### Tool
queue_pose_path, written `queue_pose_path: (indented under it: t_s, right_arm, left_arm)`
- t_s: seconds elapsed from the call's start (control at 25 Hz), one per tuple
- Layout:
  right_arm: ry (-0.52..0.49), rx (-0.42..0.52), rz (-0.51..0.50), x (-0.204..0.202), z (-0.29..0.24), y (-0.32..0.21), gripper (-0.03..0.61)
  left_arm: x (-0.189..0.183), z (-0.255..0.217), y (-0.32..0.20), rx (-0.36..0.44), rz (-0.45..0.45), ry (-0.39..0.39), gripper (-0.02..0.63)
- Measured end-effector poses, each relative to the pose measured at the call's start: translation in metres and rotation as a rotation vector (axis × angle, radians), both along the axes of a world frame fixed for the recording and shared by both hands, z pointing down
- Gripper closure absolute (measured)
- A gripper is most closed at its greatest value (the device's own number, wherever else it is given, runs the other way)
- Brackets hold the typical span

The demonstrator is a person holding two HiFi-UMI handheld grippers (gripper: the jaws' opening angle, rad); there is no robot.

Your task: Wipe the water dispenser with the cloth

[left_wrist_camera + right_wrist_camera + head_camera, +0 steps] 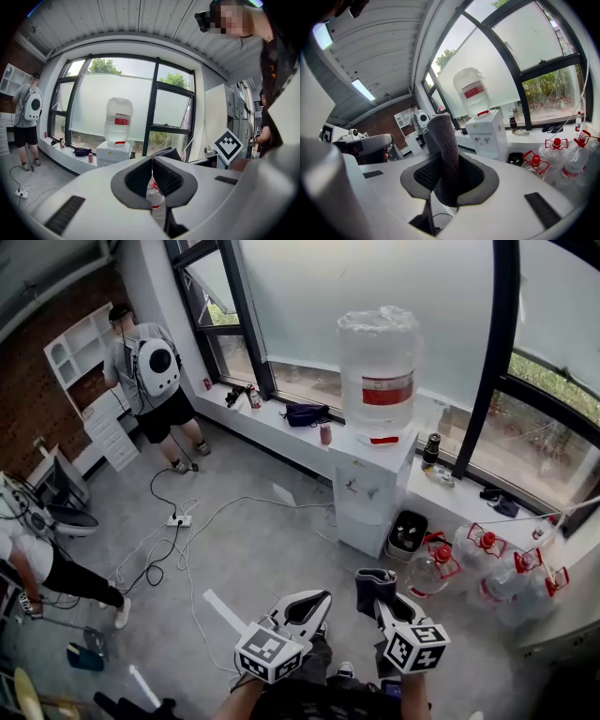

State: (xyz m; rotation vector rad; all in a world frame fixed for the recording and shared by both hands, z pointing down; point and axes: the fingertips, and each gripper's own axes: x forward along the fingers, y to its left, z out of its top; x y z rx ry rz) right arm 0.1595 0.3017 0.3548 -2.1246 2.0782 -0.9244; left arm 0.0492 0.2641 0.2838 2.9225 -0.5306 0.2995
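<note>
Cloth (442,136) stands clamped in the right gripper (449,182); the left gripper (151,179) is pinched closed, empty. With the water dispenser (373,486) well apart at twelve o'clock, approach first, then press the cloth flat on its top.

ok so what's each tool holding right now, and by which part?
The right tool grips the grey cloth by its lower end; the rest stands up past the jaws. The left tool is shut, empty.

White water dispenser (371,489) upright; dark grey cloth (442,140) upright in right tongs (449,175)
</note>
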Motion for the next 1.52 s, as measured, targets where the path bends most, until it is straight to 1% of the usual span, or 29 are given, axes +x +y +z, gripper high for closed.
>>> queue_pose_path:
  t_s: [0.12,0.28,0.52,0.72,0.92,1.04,1.16,1.28,1.52]
  right_arm:
    - [-0.002,-0.025,-0.006,-0.005,0.006,-0.019,0.474]
    - [-0.001,-0.041,-0.003,-0.011,0.010,-0.061,0.476]
    - [0.011,-0.075,0.011,-0.024,0.018,-0.150,0.474]
    - [0.037,-0.094,0.039,-0.034,0.019,-0.223,0.474]
    - [0.077,-0.112,0.070,-0.034,0.022,-0.279,0.474]
    - [0.119,-0.121,0.088,-0.025,0.021,-0.310,0.474]
    - [0.180,-0.129,0.105,-0.008,0.024,-0.342,0.475]
    - [0.224,-0.139,0.113,0.011,0.031,-0.373,0.474]
    - [0.258,-0.163,0.103,0.051,0.045,-0.428,0.474]
  left_arm:
    - [-0.009,0.007,-0.022,-0.004,-0.017,-0.015,0.595]
    - [-0.016,0.012,-0.067,-0.029,-0.023,0.004,0.595]
    - [-0.025,0.013,-0.153,-0.009,0.014,-0.007,0.595]
    - [-0.039,0.009,-0.221,0.000,0.049,0.012,0.595]
    - [-0.050,0.010,-0.275,-0.001,0.084,0.030,0.595]
    - [-0.052,0.010,-0.299,-0.006,0.102,0.043,0.594]
    - [-0.050,0.011,-0.316,-0.014,0.107,0.055,0.595]
    - [-0.043,0.016,-0.329,-0.021,0.110,0.051,0.595]
    - [-0.022,0.016,-0.352,-0.014,0.076,0.041,0.595]
